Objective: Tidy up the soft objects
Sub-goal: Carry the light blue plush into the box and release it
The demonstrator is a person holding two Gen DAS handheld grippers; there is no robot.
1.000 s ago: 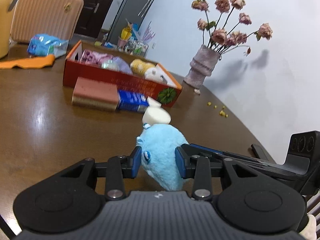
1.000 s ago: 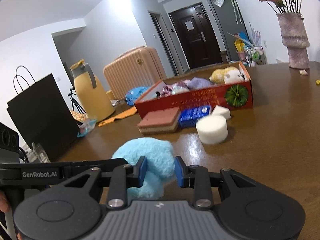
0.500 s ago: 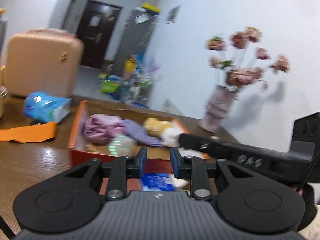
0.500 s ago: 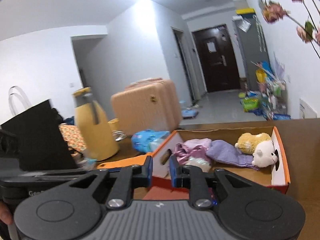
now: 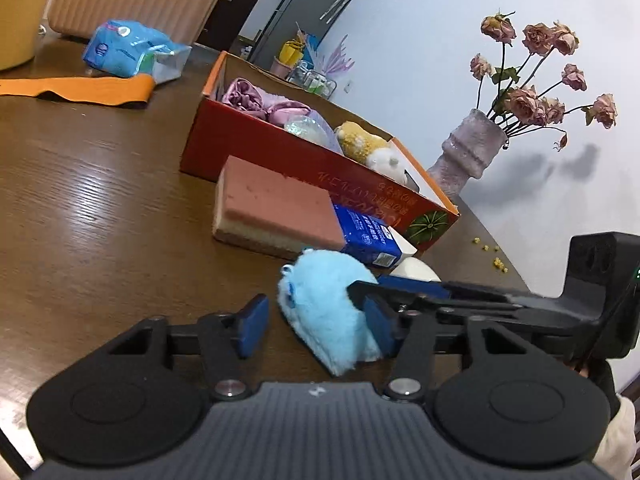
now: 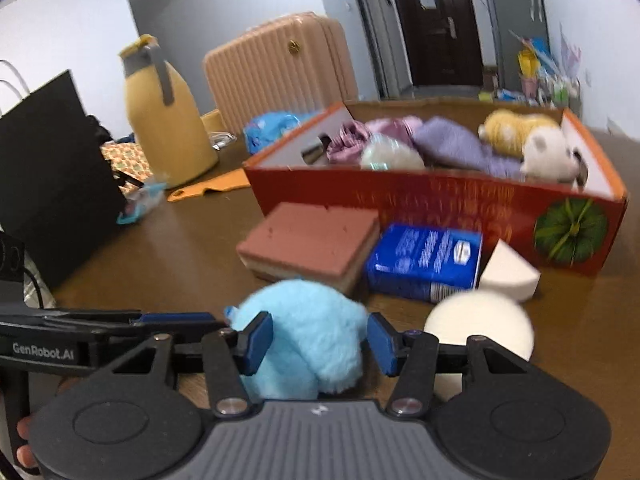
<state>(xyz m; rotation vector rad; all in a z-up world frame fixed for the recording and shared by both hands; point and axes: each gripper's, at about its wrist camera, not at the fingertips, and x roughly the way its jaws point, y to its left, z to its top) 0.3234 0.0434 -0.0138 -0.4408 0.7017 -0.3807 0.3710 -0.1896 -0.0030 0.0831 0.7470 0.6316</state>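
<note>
The left gripper (image 5: 316,322) is spread wide, its pads either side of the blue plush toy (image 5: 328,304) lying on the wooden table (image 5: 100,200). The right gripper (image 6: 318,340) is likewise released around the same toy, pads just beside the fur. Beyond lie a pink sponge block (image 6: 312,240), a blue tissue pack (image 6: 426,260), a white round sponge (image 6: 480,328) and the red cardboard box (image 6: 440,204) holding other soft things.

Even indoor light is seen, with glare streaked on the table (image 5: 86,196). Soft shadows are cast on the wall (image 5: 520,184) behind the flowers (image 5: 536,76). Edges are bent by the fisheye, and the right wrist view is slightly blurred.
</note>
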